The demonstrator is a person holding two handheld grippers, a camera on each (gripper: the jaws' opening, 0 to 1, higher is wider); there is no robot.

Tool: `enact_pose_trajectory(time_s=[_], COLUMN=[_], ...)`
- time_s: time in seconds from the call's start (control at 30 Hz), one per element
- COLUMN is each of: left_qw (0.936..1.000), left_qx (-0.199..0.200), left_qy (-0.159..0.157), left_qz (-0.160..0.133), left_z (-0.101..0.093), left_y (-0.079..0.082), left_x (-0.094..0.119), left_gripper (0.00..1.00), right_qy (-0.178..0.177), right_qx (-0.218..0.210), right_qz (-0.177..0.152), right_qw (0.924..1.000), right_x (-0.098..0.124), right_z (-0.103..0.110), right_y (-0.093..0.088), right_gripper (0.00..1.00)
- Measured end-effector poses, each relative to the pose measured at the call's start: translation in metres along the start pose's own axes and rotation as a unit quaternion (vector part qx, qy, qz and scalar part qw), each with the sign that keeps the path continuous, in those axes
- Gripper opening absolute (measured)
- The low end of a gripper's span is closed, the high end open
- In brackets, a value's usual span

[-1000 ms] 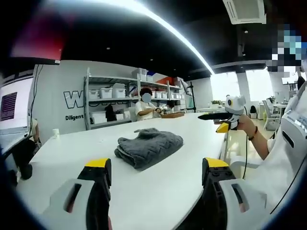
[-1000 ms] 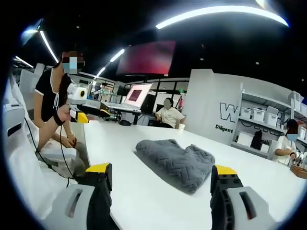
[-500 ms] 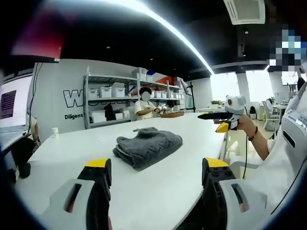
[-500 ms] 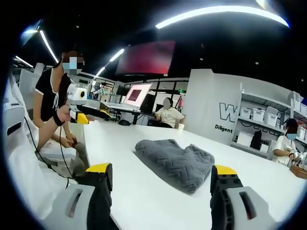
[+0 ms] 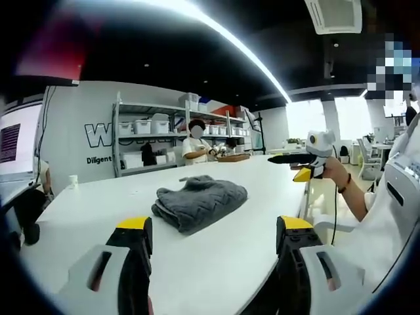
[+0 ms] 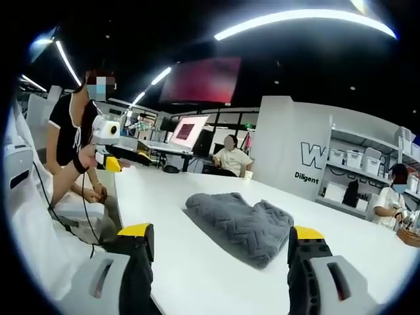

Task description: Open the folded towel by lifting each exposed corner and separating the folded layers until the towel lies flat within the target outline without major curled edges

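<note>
One folded towel on white table

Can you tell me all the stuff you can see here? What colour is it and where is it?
folded towel: 1, dark grey, lying on the table, ahead of both grippers
table: 1, white, long, under the towel
shelving rack: 1, grey metal, against the far wall, holding white bins
wall screen: 1, reddish, hanging up high in the right gripper view
ceiling light strips: several, white, on the dark ceiling
seated person: 1, light top, behind the far end of the table
person by the shelves: 1, white top, standing at the rack
left gripper: 1, grey with yellow-tipped fingers, open, short of the towel
right gripper: 1, grey with yellow-tipped fingers, open, short of the towel
</note>
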State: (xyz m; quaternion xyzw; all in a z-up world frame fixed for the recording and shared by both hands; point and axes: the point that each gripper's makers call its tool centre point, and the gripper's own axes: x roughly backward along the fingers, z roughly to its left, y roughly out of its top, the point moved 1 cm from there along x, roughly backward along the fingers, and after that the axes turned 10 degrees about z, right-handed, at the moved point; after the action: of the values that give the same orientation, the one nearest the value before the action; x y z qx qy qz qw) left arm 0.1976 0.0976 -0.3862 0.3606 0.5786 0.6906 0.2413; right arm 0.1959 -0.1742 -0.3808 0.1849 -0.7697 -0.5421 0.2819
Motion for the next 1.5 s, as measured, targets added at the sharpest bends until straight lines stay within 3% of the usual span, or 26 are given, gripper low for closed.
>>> enact_pose_trajectory(time_s=[0.83, 1.1, 1.23, 1.5], left_qw=[1.0, 0.9999, 0.9988, 0.9993], left_qx=[-0.001, -0.005, 0.005, 0.002], left_qy=[-0.003, -0.011, -0.037, -0.028], left_qz=[-0.002, -0.012, -0.032, -0.025], left_z=[-0.001, -0.004, -0.011, -0.005], left_y=[0.005, 0.014, 0.023, 0.025], left_x=[-0.008, -0.01, -0.011, -0.016], left_gripper=[0.75, 0.75, 0.75, 0.75], right_qy=[0.002, 0.0, 0.006, 0.008], right_qx=[0.008, 0.006, 0.005, 0.004], right_qz=[-0.007, -0.01, -0.01, -0.01], right_qw=[0.9999, 0.9999, 0.9999, 0.9999], right_x=[-0.004, -0.005, -0.007, -0.01], right_z=[-0.001, -0.005, -0.005, -0.007], right_y=[0.012, 0.015, 0.015, 0.016], right_gripper=[0.83, 0.83, 0.83, 0.83])
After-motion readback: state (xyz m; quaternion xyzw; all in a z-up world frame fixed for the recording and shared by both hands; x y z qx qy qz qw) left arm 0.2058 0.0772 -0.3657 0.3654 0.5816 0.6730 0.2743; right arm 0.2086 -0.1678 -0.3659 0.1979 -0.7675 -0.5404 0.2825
